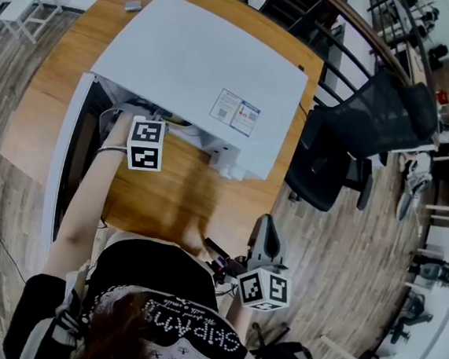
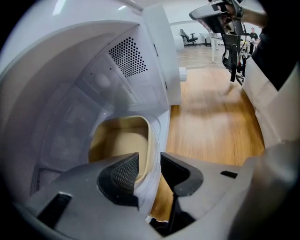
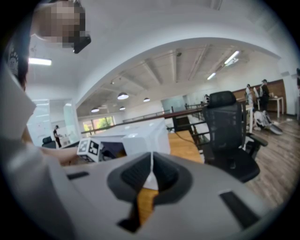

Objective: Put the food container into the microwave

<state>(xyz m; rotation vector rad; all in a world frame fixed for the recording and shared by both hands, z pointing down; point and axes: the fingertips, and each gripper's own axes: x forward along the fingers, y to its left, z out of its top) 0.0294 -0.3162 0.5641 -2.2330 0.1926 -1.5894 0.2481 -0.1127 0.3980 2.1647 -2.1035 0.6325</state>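
Lower centre, the left gripper [image 2: 150, 165] pinched the food container [image 2: 121, 143] by its thin rim inside the microwave [image 2: 70, 70]. It looked light and bendy. The right gripper [image 3: 151, 169] had its jaws pressed together, empty.

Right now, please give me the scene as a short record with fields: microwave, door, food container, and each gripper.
microwave: white, stands on the wooden table
door: open, swung out on the person's left
food container: pale tub, inside the microwave's cavity; whether it rests on the floor cannot be told
left gripper: inside the microwave's opening, fingers closed on the food container's wall, one inside and one outside
right gripper: low beside the person, off the table, closed and empty
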